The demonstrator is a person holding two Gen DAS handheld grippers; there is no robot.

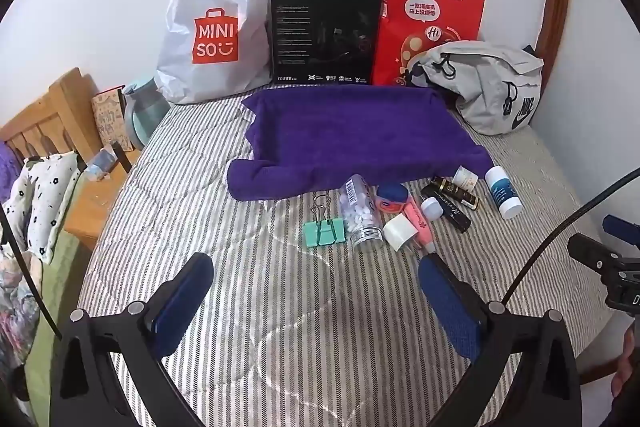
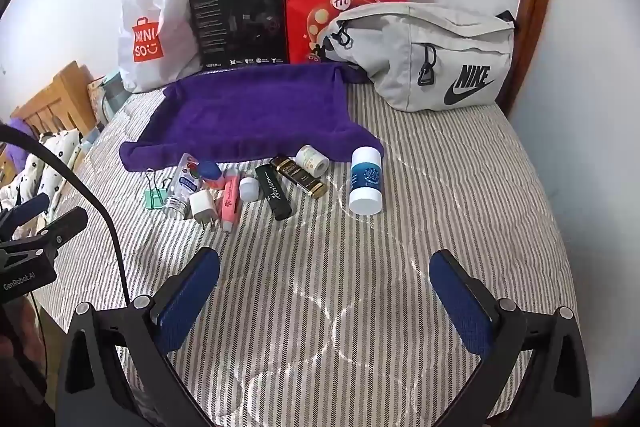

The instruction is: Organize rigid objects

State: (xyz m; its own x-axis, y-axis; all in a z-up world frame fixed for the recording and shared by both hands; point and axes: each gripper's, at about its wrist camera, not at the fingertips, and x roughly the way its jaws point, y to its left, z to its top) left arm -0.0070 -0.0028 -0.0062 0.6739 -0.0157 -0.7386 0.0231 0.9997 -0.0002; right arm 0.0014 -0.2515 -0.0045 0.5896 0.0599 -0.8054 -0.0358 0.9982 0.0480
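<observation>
— Where are you in the job?

— At the start, I judge. My left gripper and right gripper both hang over bare striped quilt at the bottom of their frames, fingers spread wide, holding nothing.

— And the things to sort?

— Loose, in a row at mid-frame, along the near edge of the purple towel. In the left view: a green clip, a pill tube, a white plug, a pink tube. In the right view: a black tube, a gold-capped bottle, a tape roll, and a white bottle apart at the row's right end.

— Next move?

— Probably the towel is the sorting spot, though I can't be sure. The white bottle lies clear of the rest, nearest my right fingers: I'd reach forward and close across its barrel. The crowded left cluster calls for a narrower, careful pinch.
</observation>
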